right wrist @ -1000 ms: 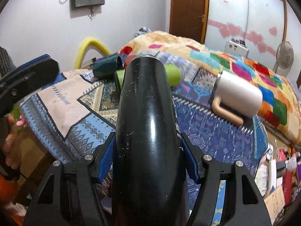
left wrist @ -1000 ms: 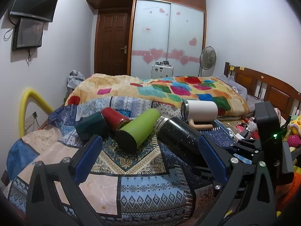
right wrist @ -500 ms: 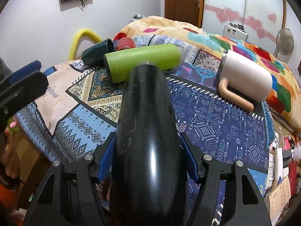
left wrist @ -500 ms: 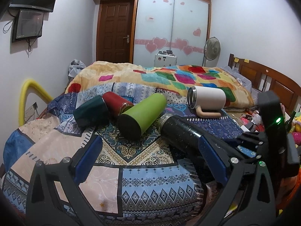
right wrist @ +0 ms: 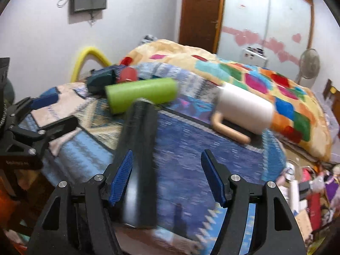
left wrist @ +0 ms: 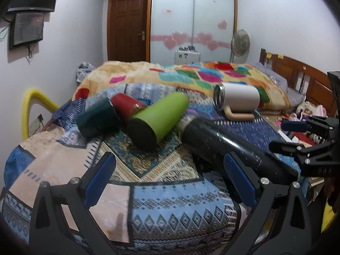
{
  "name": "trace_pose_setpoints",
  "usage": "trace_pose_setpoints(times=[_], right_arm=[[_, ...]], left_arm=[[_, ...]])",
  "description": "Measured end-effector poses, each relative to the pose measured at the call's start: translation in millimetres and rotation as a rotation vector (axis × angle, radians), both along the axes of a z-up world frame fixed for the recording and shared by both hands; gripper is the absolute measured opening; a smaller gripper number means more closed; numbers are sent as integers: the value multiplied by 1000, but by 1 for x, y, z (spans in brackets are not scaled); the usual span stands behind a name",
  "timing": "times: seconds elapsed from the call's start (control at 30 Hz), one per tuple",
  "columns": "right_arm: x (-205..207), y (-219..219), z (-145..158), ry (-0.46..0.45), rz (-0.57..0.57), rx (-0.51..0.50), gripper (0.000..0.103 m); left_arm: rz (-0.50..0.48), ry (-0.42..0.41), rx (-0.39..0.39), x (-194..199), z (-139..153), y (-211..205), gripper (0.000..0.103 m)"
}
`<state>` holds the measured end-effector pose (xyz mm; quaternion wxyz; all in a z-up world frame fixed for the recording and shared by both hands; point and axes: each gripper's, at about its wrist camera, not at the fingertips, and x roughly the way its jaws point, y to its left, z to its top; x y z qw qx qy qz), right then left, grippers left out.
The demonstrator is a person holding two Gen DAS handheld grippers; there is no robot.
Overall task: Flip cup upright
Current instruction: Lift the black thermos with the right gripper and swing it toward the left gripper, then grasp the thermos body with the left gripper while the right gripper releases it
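A black flask [right wrist: 138, 159] lies on its side on the patterned blanket [right wrist: 191, 148], between the fingers of my open right gripper [right wrist: 167, 178], close to the left finger. It also shows in the left wrist view [left wrist: 233, 146], with the right gripper [left wrist: 297, 136] at its near end. My left gripper [left wrist: 170, 176] is open and empty above the blanket's near part. Behind lie a green bottle [left wrist: 159, 119], a red cup [left wrist: 127, 107], a dark green cup [left wrist: 97, 119] and a white mug [left wrist: 238, 99] with a tan handle, all on their sides.
A colourful quilt [left wrist: 191, 74] covers the bed behind the blanket. A yellow foam tube [left wrist: 29, 106] arches at the left. Clutter lies on the floor at the right [right wrist: 308, 187]. A wooden headboard [left wrist: 297, 74] stands at the far right.
My right gripper has opened and let go of the black flask, which now lies on the blanket. The left gripper has stayed open and shifted slightly.
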<state>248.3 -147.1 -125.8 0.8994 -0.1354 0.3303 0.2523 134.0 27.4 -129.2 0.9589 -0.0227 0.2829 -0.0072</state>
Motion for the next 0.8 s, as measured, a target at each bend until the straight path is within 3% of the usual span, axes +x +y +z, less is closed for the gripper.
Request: trace_pose_setpoints(times=[0.23,0.43,0.8], right_arm=[[9,-30,-24,98,-17,9,64],[-9,-22,-26,56,36,-29,64],[-23,3,-30,64,99,109,64]], left_arm=[[-55,88,24,11,-25,-23,103],[-50,103,43,13,-30,-21,103],[-65,127,67,28,-14,5,103]])
